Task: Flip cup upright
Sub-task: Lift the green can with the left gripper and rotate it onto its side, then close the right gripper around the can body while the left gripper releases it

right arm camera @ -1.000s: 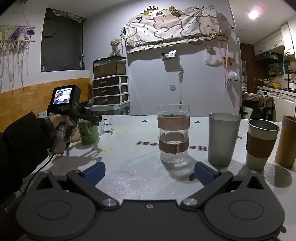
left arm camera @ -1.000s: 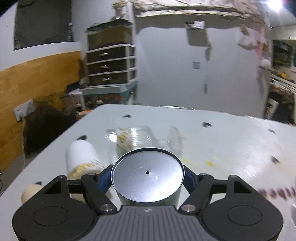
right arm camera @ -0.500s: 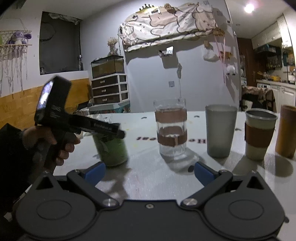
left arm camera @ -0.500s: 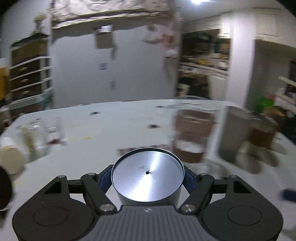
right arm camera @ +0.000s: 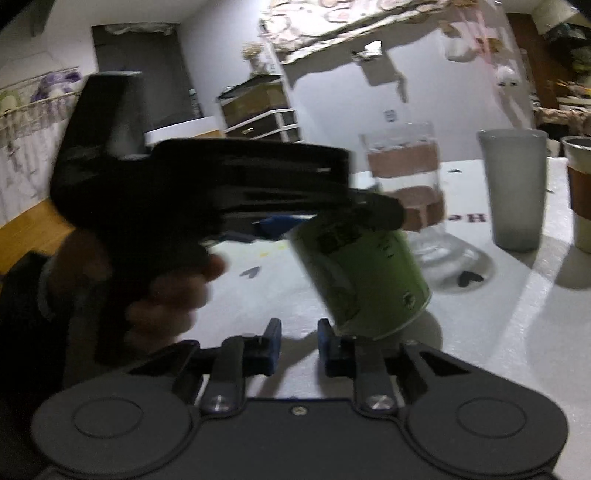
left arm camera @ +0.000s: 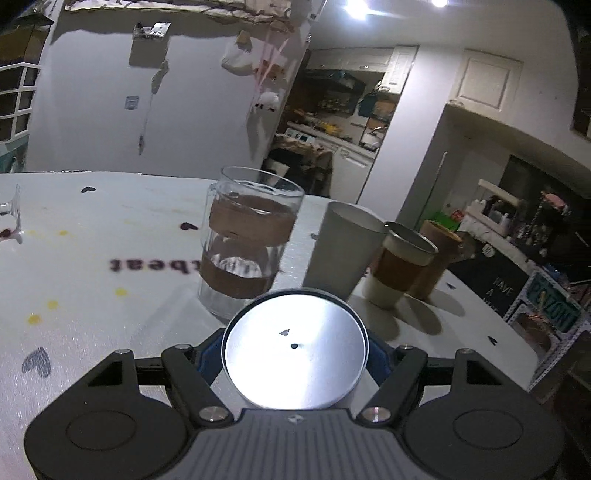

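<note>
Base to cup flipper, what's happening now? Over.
Left gripper shut on green metal cup, upside down, tilted. Right gripper narrowed, holding nothing. Banded clear glass close ahead.

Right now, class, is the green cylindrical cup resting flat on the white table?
No: the green cylindrical cup hangs tilted in the left tongs, above the white table.

Dim room lit by ceiling lights (left arm camera: 356, 8), glare on the cup (left arm camera: 294, 345) base, soft shadows on the table (left arm camera: 92, 295), motion blur in right view, fisheye-bent edges.
</note>
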The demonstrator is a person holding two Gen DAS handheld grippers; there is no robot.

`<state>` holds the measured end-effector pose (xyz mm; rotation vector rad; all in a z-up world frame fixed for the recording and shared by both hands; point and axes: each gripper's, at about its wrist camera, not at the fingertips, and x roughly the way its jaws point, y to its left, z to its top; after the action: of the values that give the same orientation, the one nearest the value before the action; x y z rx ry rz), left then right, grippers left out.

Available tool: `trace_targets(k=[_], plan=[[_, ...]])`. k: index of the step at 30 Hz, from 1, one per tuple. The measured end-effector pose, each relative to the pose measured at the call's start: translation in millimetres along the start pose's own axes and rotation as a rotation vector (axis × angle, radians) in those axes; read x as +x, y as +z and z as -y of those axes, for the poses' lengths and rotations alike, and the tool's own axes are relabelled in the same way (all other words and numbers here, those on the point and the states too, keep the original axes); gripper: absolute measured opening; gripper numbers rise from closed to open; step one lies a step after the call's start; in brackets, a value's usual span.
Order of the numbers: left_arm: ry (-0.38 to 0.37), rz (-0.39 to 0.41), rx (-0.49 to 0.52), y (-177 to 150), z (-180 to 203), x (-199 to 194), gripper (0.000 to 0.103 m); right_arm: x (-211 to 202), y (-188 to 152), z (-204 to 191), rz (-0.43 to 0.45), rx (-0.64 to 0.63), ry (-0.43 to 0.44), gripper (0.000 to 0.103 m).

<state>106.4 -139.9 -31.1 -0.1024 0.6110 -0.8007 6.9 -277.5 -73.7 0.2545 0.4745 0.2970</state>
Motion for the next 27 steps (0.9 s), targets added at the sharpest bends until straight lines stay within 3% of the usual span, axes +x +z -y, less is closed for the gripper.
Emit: trace_targets(k=[6,11,19,21,23,25,27], plan=[[0.008,-0.006,0.017,-19.7,-0.7,-21.6,0.075,-6.4,-1.4,19.4,0.018,0.058,-0.094,0.018],[0.086,-0.005,0.067,-40.1,5.4,-33.4,0.075,-11.7,-3.5,25.2,0.016,0.049,-0.151,0.021],[0.134,-0.036,0.078,-63.1,10.4,-35.1,0.076,-28.1,-3.4,31.6,0.025,0.068,-0.222,0.026],[0.154,-0.029,0.091,-63.8,13.8,-36.5,0.079,-35.9,0.5,32.1,0.045,0.084,-0.226,0.032],[0.174,-0.006,0.107,-64.6,17.5,-40.8,0.09,-42.1,6.2,32.7,0.056,0.112,-0.214,0.036],[0.19,0.029,0.13,-65.6,21.9,-49.2,0.091,-46.7,13.5,36.0,0.067,0.165,-0.187,0.044],[0.194,0.055,0.142,-65.1,25.9,-56.6,0.091,-47.0,21.0,41.6,0.055,0.248,-0.158,0.064]])
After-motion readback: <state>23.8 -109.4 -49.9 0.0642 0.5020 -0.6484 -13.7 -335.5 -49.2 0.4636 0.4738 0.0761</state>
